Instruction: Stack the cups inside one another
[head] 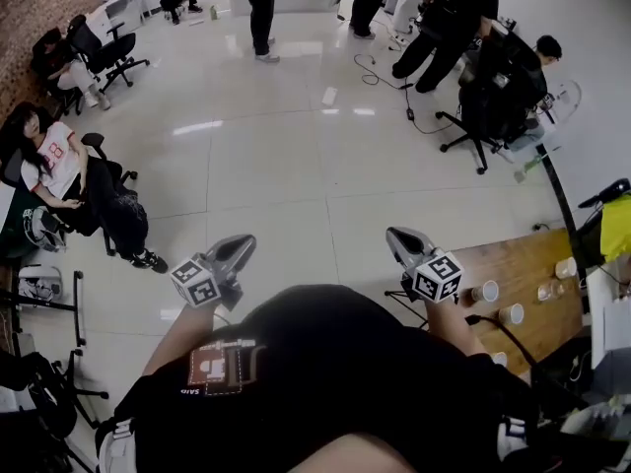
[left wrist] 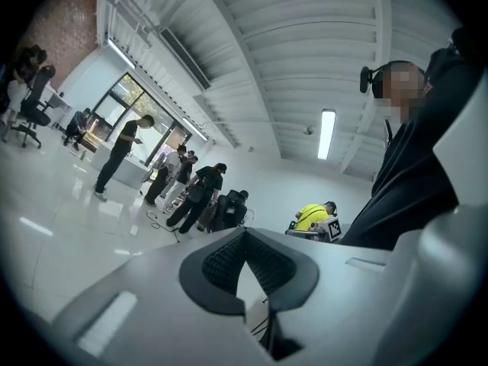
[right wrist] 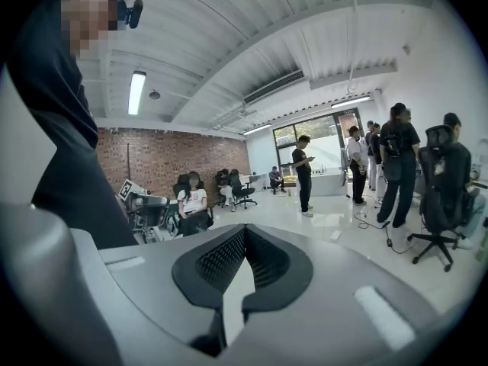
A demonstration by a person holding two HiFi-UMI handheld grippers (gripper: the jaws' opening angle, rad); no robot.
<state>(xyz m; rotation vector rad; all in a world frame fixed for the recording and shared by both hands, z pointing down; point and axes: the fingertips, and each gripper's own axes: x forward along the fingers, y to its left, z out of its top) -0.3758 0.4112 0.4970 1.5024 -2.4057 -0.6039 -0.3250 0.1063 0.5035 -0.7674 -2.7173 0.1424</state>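
The cups sit apart on the wooden worktop [head: 527, 259] at the right edge of my head view. One cup [head: 484, 292] is nearest the worktop's left end, a second cup [head: 512, 313] is just beside it, and a third cup [head: 565, 267] stands further right, near the far edge. None is inside another. A clear glass [head: 548, 290] stands between the second and third.

My right tongs [head: 399, 236] are over the pale floor [head: 296, 166], left of the worktop and well apart from every cup. In the right gripper view the right tongs [right wrist: 244, 227] are closed tip to tip with nothing between the pads.

My left tongs [head: 246, 240] are further left, also over the floor. The left gripper view shows the left tongs [left wrist: 245, 231] pressed together and empty.

Beyond them, a person sits in an office chair [head: 94, 180] at the left, and standing people [head: 261, 8] are grouped at the far end of the room.
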